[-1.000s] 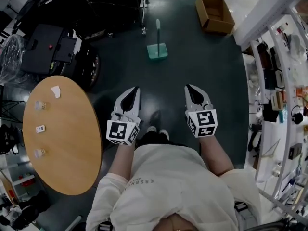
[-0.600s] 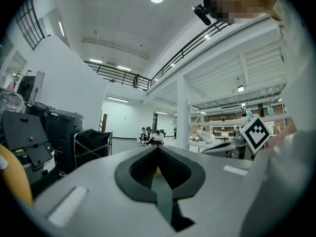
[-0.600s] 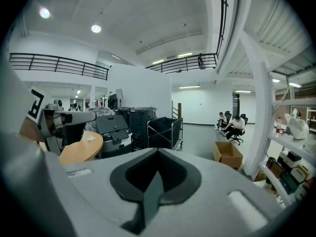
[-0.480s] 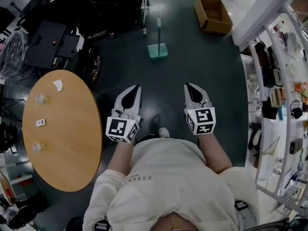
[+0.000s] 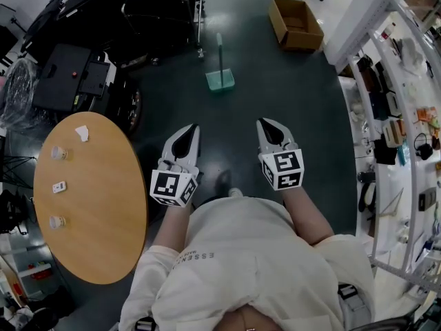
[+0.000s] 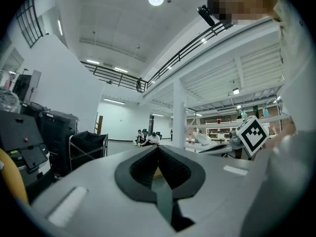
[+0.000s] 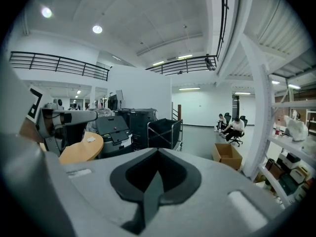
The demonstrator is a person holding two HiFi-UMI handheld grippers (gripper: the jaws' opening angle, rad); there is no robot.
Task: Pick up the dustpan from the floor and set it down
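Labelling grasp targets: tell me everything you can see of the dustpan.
The dustpan is a pale green, plastic-looking pan with a long slim handle standing up from its back edge. It rests on the dark floor ahead of the person, apart from the open cardboard box seen further right in the head view. Nothing but the floor touches it. The left gripper and right gripper hang short of it, both shut and empty.
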